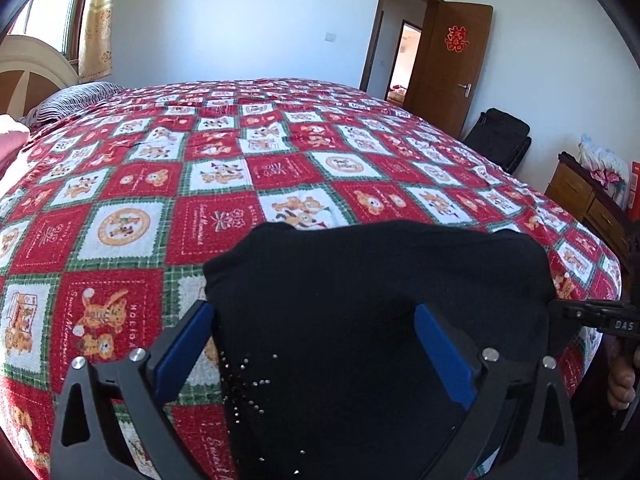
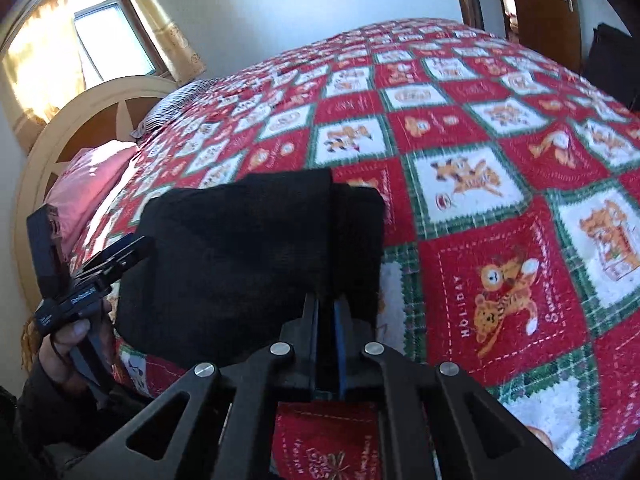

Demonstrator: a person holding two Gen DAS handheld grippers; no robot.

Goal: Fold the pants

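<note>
Two claws meet the black pants [image 1: 360, 300], folded on the bed's patchwork quilt [image 1: 200, 184]: your left claw [image 1: 316, 344] gapes wide over them, your right claw [image 2: 326, 312] pinches their near edge. Soft, limp knit; grip folded edges.

Bright daylight, window [image 2: 100, 32] glare, fisheye-warped edges

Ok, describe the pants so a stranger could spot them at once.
Start from the bed, covered by a red, white and green checked bedspread with cartoon animals. At its near edge lies a folded bundle, the black pants. They are the only plain dark thing on that busy pattern, with small silver studs on the fabric.
</note>
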